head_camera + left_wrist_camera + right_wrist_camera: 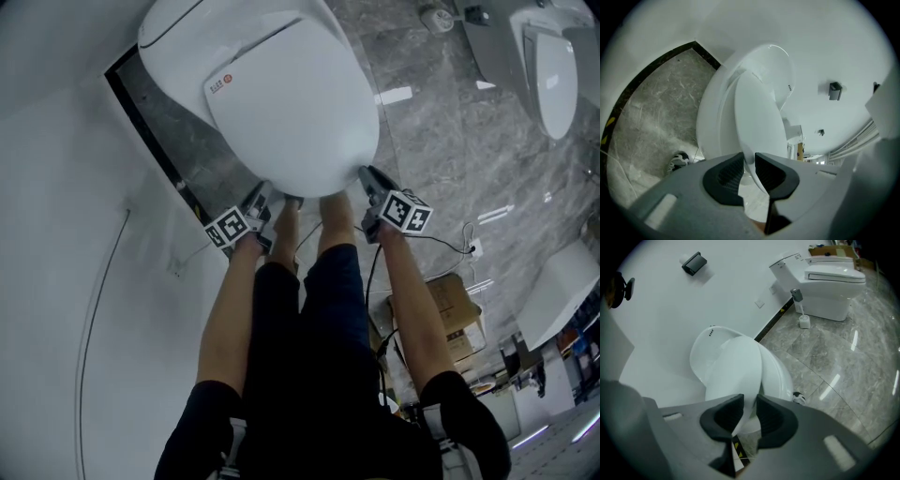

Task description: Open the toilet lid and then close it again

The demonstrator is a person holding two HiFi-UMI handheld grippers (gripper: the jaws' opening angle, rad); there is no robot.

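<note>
In the head view, the rear of the toilet [178,28] was cut off at the 12 o'clock edge, and the print on the red label [222,82] of the toilet lid [300,112] was too small to be read. The jaw tips of the left gripper [270,197] and right gripper [369,178] were hidden under the lid's front rim. A second toilet [553,70] was cropped at 1 o'clock. In the left gripper view, a shoe [677,161] at 8 o'clock was partly covered by the gripper's body, and a dark wall fixture [835,90] at 2 o'clock could not be identified.

I see the toilet lid [291,103], glossy white and oval with a small red mark near its hinge end, tilted partway up off the toilet bowl [710,124], front edge lifted clear
</note>
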